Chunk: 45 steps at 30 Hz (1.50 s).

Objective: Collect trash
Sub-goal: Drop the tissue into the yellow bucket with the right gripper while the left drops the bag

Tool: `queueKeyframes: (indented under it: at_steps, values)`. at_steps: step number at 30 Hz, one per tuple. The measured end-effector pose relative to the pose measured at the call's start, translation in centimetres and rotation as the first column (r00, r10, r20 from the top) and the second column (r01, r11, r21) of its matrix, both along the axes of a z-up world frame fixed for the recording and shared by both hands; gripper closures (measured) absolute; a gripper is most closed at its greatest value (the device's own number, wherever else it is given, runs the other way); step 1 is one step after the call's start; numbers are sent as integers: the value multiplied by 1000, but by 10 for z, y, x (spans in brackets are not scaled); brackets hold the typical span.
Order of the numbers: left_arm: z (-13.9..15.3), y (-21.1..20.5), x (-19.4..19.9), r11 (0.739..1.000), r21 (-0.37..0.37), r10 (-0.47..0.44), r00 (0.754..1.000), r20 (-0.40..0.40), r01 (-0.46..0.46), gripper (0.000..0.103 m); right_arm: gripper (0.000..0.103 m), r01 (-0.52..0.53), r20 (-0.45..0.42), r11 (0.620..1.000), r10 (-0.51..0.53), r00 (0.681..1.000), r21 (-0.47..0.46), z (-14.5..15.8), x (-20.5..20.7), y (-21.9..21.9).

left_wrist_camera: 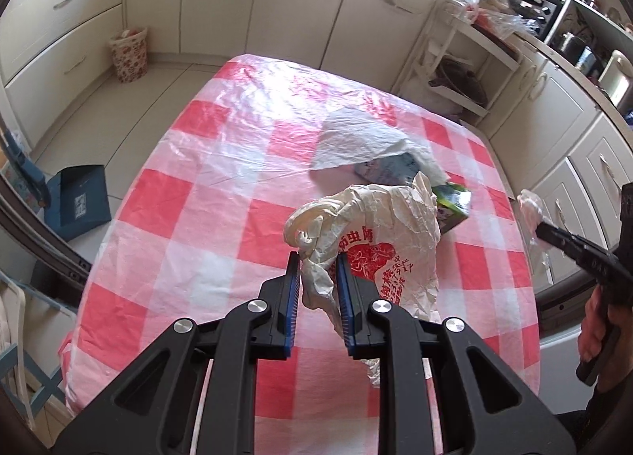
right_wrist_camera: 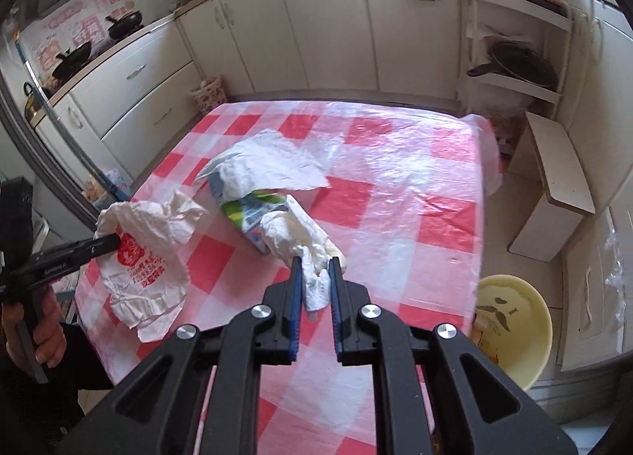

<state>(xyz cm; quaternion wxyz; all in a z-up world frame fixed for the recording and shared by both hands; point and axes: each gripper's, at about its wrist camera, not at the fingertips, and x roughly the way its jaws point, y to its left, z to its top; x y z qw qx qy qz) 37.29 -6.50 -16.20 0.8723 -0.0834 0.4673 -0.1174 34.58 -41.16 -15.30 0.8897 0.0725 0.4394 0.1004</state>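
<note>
Mid-collection: left gripper (left_wrist_camera: 318, 255) jaws pinching printed plastic bag (left_wrist_camera: 379, 241); right gripper (right_wrist_camera: 315, 260) jaws clamping crumpled tissue (right_wrist_camera: 300, 233). Next, likely dropping tissue into bag.

Two grippers: the left gripper (left_wrist_camera: 318, 257) and the right gripper (right_wrist_camera: 315, 262). One printed plastic bag (left_wrist_camera: 379, 233), one crumpled tissue wad (right_wrist_camera: 300, 233), one flat paper towel (right_wrist_camera: 273, 166), one green carton (right_wrist_camera: 253, 209). One table (right_wrist_camera: 415, 217), one yellow basin (right_wrist_camera: 514, 332), one floral bin (left_wrist_camera: 128, 53).
</note>
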Motion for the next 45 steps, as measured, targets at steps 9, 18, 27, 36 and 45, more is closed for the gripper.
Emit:
queueKeyframes:
  at_steps: [9, 18, 27, 36, 45]
  values:
    - [7, -51, -11, 993, -55, -101, 994, 32, 102, 86, 90, 310, -122, 951, -306, 944, 15, -43, -5, -100]
    - [15, -116, -21, 979, -27, -200, 979, 36, 201, 86, 72, 496, -306, 868, -474, 825, -7, -118, -1, -169]
    - [8, -236, -11, 954, -52, -295, 955, -10, 294, 86, 45, 622, -164, 749, -600, 783, 227, -46, -21, -210]
    - [-36, -358, 17, 946, 46, -316, 943, -102, 322, 86, 35, 650, 53, 683, -702, 710, 335, 25, -56, -239]
    - [-76, -433, 42, 940, 82, -307, 925, -225, 332, 52, 35, 672, 26, 633, -735, 678, 385, 24, -63, -262]
